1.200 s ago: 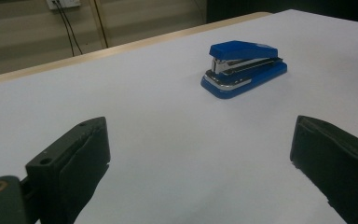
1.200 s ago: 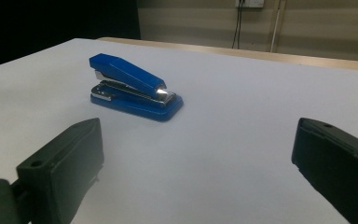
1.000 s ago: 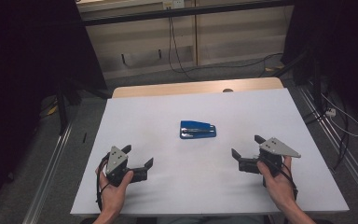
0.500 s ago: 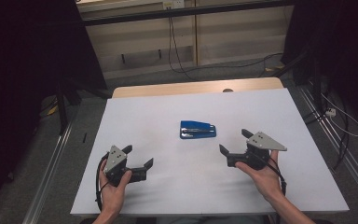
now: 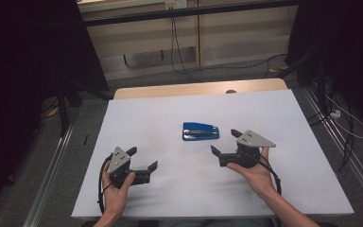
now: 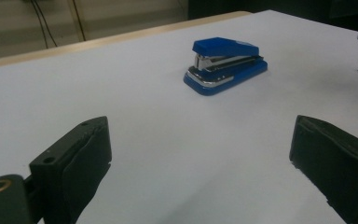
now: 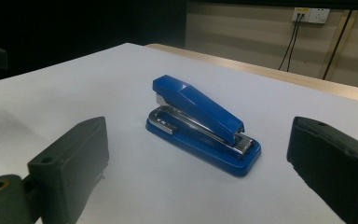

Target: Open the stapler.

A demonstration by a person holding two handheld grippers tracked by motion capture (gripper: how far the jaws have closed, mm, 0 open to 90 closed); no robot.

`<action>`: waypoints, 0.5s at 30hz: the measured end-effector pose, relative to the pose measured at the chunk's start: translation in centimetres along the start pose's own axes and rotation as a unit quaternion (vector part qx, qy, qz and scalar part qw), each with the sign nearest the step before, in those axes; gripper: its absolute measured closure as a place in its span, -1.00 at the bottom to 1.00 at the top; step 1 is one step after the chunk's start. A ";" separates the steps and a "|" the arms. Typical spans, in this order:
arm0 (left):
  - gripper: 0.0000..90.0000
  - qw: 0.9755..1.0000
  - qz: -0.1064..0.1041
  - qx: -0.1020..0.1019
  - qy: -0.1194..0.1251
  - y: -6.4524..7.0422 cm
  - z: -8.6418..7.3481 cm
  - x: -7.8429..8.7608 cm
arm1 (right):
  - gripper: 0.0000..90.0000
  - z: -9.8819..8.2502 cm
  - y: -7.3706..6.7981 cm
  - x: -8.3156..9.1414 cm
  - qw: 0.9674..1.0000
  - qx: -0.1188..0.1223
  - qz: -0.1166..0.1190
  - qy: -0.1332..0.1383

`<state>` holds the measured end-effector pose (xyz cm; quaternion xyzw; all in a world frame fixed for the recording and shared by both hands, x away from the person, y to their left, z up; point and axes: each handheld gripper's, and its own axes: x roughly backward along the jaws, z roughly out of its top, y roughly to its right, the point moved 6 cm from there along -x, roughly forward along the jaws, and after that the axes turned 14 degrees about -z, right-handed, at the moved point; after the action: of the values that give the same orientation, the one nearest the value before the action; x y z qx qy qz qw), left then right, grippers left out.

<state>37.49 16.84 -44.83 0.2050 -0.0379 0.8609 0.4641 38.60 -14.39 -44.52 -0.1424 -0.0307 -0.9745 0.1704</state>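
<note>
The right gripper (image 5: 226, 143) hovers near the small blue metal-and-plastic stapler (image 5: 200, 131) at mid-table on the white table sheet (image 5: 283, 113), jaws wide apart. The left gripper (image 5: 143, 158) waits well away, jaws also apart. For a sound grip, I'd square the right jaws across the stapler's long sides before closing.
</note>
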 end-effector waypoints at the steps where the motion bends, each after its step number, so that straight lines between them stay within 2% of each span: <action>1: -0.88 1.000 0.002 -0.002 -0.003 0.0 0.0 -0.1 | -0.87 0.0 0.0 -0.1 1.000 -0.001 0.000 0.000; 5: -0.87 1.000 0.001 -0.005 0.003 -0.2 0.2 -0.5 | -0.85 0.2 -0.2 -0.6 1.000 -0.008 0.005 0.000; 9: -0.86 1.000 0.006 -0.016 -0.004 -0.3 0.3 -1.5 | -0.82 0.4 -0.5 -1.0 1.000 -0.006 0.009 -0.001; 10: -0.85 1.000 0.002 -0.017 -0.003 0.0 0.4 -1.7 | -0.81 0.4 -0.5 -1.1 1.000 -0.004 0.009 -0.001; 12: -0.85 0.999 -0.007 -0.033 -0.007 0.6 0.7 -2.2 | -0.78 0.4 -0.7 -1.3 1.000 -0.004 0.012 -0.003; 14: -0.85 0.999 -0.012 -0.037 -0.009 0.9 0.9 -2.6 | -0.75 0.5 -0.8 -1.6 1.000 -0.001 0.014 -0.004; 15: -0.85 0.999 -0.017 -0.033 -0.007 1.0 0.9 -2.8 | -0.73 0.6 -0.9 -1.7 1.000 -0.001 0.016 -0.002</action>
<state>38.34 13.84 -44.94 0.1958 -0.0663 0.8498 0.4848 40.00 -12.95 -44.49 -0.1453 -0.0283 -0.9715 0.1853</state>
